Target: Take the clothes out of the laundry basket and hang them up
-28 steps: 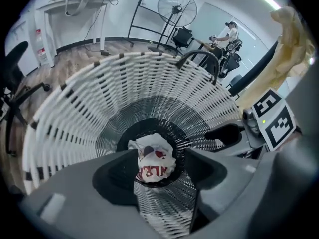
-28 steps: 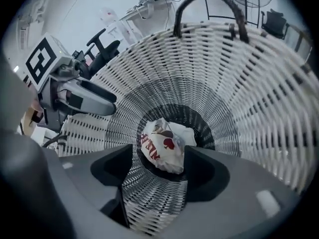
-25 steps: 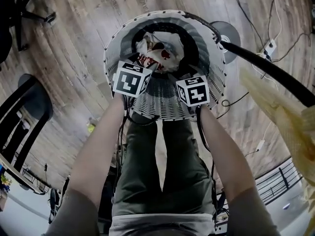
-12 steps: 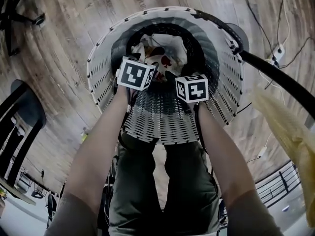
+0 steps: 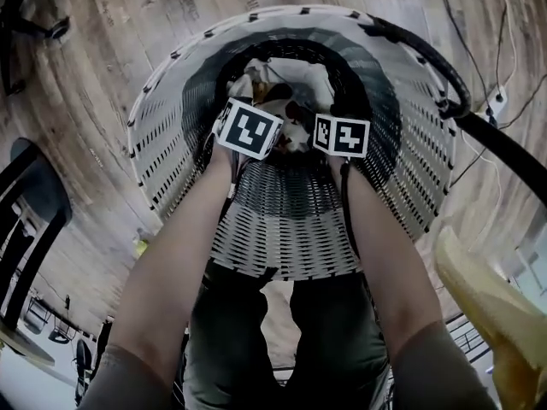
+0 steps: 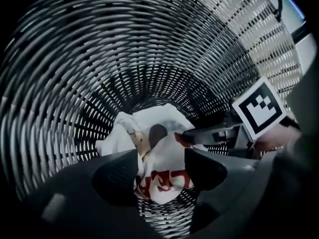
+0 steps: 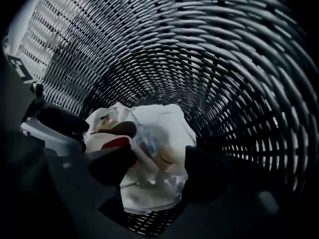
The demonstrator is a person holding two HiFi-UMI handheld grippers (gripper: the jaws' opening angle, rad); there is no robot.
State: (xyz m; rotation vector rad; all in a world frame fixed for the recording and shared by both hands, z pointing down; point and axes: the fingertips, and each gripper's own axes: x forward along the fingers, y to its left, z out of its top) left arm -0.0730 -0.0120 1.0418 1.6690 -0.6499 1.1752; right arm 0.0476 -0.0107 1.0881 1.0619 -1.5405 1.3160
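A tall wicker laundry basket [image 5: 282,229] stands in front of me, and both arms reach down into it. At its bottom lies a crumpled white garment [image 5: 278,88] with red print. My left gripper [image 6: 160,171] is open, its jaws spread above the white garment [image 6: 154,153] with nothing between them. The right gripper [image 7: 159,171] is open too and hovers over the same garment [image 7: 149,153], apart from it. In the head view only the marker cubes of the left gripper [image 5: 248,131] and right gripper [image 5: 342,135] show; their jaws are hidden.
The woven basket wall [image 6: 99,59] closes in on every side of both grippers. A black rail [image 5: 479,126] runs past the basket's right rim. A yellow cloth [image 5: 496,306] hangs at the lower right. A dark chair [image 5: 34,203] stands at the left on the wooden floor.
Both grippers have gone deeper into the basket, toward the white garment. My head has come closer, so the basket fills more of the view.
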